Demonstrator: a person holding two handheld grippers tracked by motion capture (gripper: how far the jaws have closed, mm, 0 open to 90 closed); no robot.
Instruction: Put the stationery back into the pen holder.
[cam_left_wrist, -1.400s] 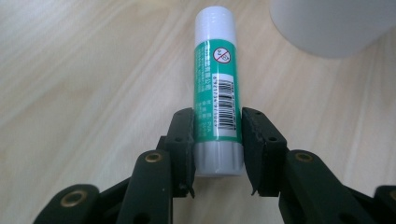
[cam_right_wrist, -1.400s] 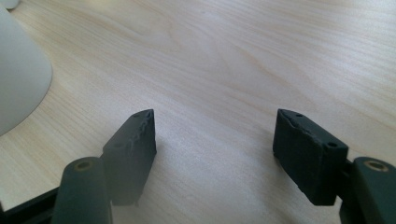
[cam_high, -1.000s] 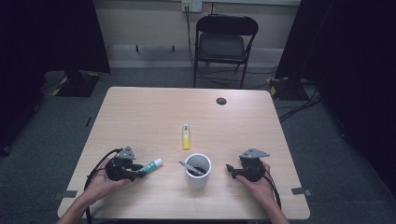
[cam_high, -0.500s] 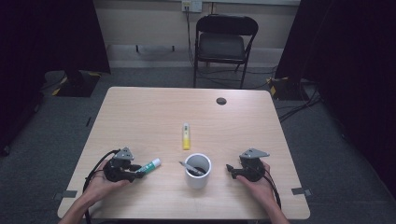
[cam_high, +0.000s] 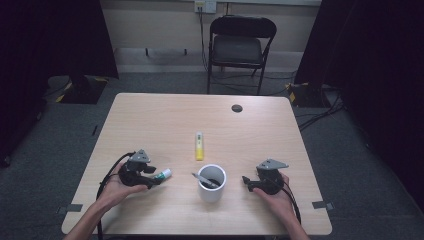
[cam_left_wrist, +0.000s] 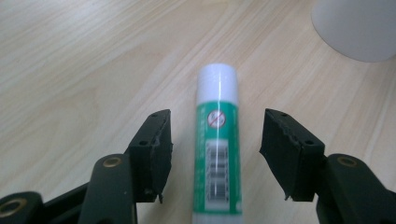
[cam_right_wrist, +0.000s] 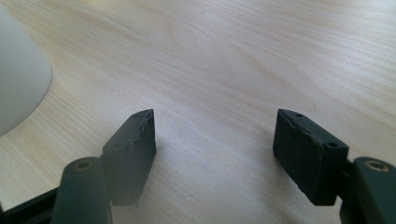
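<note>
1. One glue stick (cam_left_wrist: 217, 144) lying on the table (cam_high: 150, 120), between the just-opened jaws of the left gripper (cam_left_wrist: 215, 149), untouched.
2. One white cup (cam_high: 211, 182) nearby.
3. One yellow marker (cam_high: 199, 146).
4. Right gripper (cam_right_wrist: 215, 149) spread wide, empty.

Pale wood-grain table with plastic and metal items on it.

The table (cam_high: 150, 125) has a light, matt wood-look top with fine streaked grain. Near the left, the glue stick (cam_left_wrist: 217, 140) is smooth, glossy plastic, with a white cap and a green printed paper-like label that catches a line of light. The left gripper (cam_left_wrist: 215, 149) has matt black pads (cam_left_wrist: 154, 140) with a rough, toothed edge and brass-coloured rivets; the right gripper (cam_right_wrist: 212, 149) looks the same. The cup (cam_high: 211, 184) at the near middle is smooth, matt white. The yellow marker (cam_high: 199, 146) beyond it is shiny plastic. The far folding chair (cam_high: 239, 40) has a dark metal frame and a dull padded seat.
</note>
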